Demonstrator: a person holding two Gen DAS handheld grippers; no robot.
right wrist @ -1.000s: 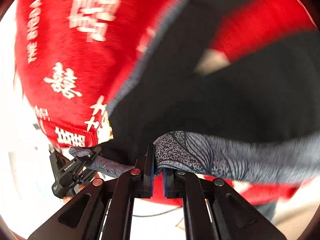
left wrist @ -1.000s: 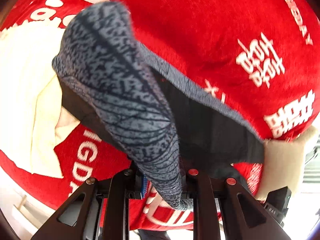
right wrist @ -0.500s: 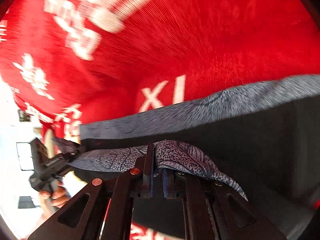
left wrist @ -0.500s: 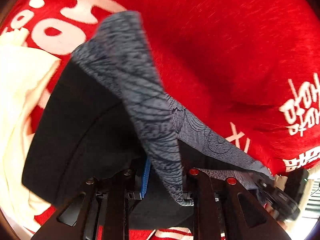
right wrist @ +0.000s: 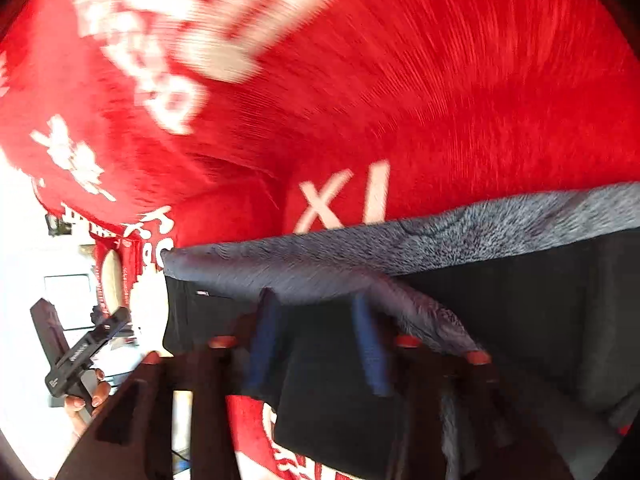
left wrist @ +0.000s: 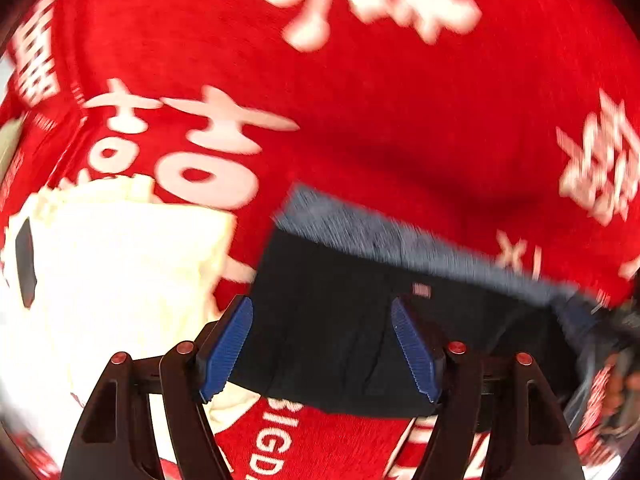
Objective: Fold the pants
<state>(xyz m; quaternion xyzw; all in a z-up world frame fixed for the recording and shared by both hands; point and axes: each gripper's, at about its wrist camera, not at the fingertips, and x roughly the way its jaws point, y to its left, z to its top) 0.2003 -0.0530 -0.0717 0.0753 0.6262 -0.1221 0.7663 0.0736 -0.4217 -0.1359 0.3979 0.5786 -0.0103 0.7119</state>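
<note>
The black pants [left wrist: 352, 320] with a grey patterned waistband [left wrist: 384, 236] lie folded on the red cloth. My left gripper [left wrist: 322, 344] is open, its blue pads [left wrist: 228, 344] spread over the pants, holding nothing. In the right wrist view the pants [right wrist: 520, 300] lie with the grey band [right wrist: 360, 248] along the far edge. My right gripper [right wrist: 316, 344] is open just above them, blurred; a grey flap lies beside its right finger.
A red cloth with white lettering [left wrist: 360, 100] covers the surface. A cream folded garment [left wrist: 112, 272] lies left of the pants. The left gripper's handle and the hand holding it [right wrist: 76, 356] show at the left of the right wrist view.
Both grippers were shut on the grey waistband and carried it over. Now both have opened and let go, and the pants lie flat, folded over.
</note>
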